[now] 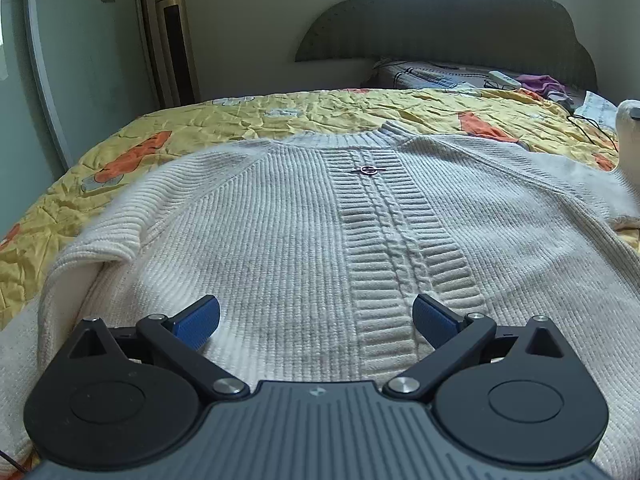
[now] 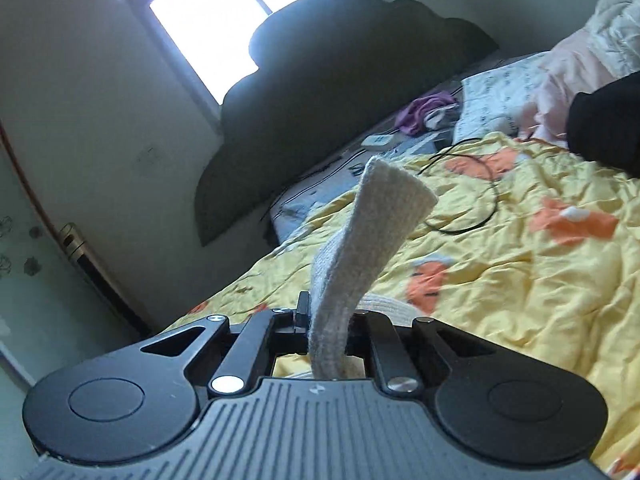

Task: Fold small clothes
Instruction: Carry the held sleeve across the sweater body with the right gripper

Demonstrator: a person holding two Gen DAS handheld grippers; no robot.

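A cream knit sweater (image 1: 280, 224) lies flat, front up, on the yellow bedspread (image 1: 280, 112), its ribbed placket with a small ring button (image 1: 368, 170) running down the middle. My left gripper (image 1: 316, 320) hovers open over the sweater's lower hem, blue pads (image 1: 200, 322) wide apart with nothing between them. My right gripper (image 2: 326, 320) is shut on the sweater's sleeve (image 2: 360, 240), whose cuff sticks up past the fingers above the bed. In the left wrist view the raised sleeve (image 1: 628, 132) shows at the far right edge.
A dark scalloped headboard (image 1: 460, 20) stands at the bed's far end, with a pillow, purple cloth (image 2: 424, 110), remote and black cable (image 2: 472, 200) near it. A tall tower unit (image 1: 174, 40) stands by the wall. Dark fabric (image 2: 608, 128) and pale bedding lie at right.
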